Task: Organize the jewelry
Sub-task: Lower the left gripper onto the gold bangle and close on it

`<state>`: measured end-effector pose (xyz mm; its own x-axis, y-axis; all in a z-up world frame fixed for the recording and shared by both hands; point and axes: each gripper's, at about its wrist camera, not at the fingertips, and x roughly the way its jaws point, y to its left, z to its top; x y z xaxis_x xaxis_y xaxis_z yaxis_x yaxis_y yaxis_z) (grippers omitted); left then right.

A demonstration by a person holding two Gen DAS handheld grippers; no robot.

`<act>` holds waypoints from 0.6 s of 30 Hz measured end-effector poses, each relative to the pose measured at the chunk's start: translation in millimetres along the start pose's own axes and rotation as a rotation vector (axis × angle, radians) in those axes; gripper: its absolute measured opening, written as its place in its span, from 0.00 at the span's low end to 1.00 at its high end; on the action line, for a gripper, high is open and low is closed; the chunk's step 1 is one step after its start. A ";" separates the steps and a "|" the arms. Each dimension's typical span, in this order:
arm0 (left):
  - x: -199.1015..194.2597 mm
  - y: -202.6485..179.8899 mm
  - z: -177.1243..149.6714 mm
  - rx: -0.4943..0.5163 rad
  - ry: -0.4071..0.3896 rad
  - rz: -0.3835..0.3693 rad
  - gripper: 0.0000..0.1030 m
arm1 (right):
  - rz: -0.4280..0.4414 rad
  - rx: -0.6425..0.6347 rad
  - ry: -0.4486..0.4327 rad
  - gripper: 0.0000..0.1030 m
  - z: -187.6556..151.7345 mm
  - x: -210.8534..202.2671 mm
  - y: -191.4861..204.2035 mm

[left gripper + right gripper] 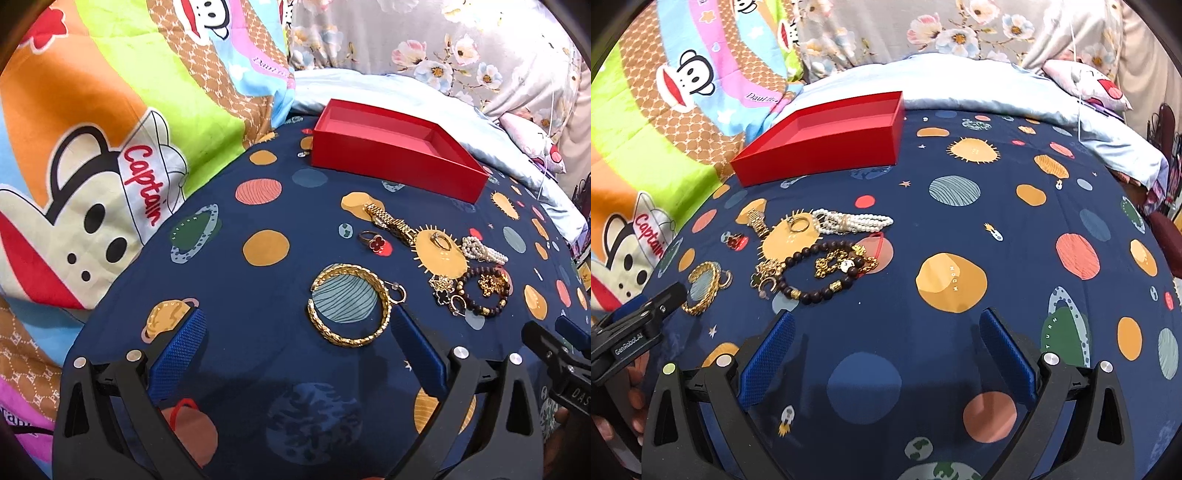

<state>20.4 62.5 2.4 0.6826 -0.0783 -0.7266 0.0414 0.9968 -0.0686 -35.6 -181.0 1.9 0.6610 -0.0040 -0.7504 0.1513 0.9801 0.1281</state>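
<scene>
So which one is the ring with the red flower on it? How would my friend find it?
Start at the red box on the planet-print bedsheet. Come toward the jewelry lying in front of it, to the gold watch. Just left of the watch lies the ring: small and gold, the only piece with a dark red clover-shaped flower.

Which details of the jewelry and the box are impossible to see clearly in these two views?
- Red box floor: both views, the near wall hides the front part.
- Tangled gold chains: right wrist view, overlapped by the dark bead bracelet; count unclear.
- Small earrings beside the box: left wrist view, too small.
</scene>
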 end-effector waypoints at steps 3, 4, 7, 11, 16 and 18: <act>8.7 -4.7 3.5 0.009 0.040 -0.034 0.95 | -0.010 -0.012 -0.012 0.95 -0.3 -0.8 3.0; 10.8 -7.4 4.7 0.016 0.047 -0.042 0.95 | -0.012 -0.020 -0.011 0.95 -0.5 -0.5 4.7; 18.4 -20.3 5.0 0.053 0.062 -0.029 0.95 | -0.014 -0.027 -0.007 0.95 -0.2 0.5 5.7; 28.4 -25.1 5.7 0.052 0.099 -0.028 0.93 | -0.011 -0.021 -0.003 0.95 -0.3 1.2 4.0; 24.4 -23.3 5.3 0.046 0.079 -0.036 0.75 | -0.016 -0.017 0.002 0.95 -0.2 2.6 3.3; 23.1 -21.7 5.7 0.041 0.072 -0.040 0.67 | -0.018 -0.017 0.001 0.95 -0.7 2.7 3.2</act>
<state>39.4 39.2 -9.0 0.6253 -0.1179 -0.7714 0.0988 0.9925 -0.0716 -33.9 -177.8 -0.2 0.6573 -0.0214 -0.7533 0.1510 0.9831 0.1039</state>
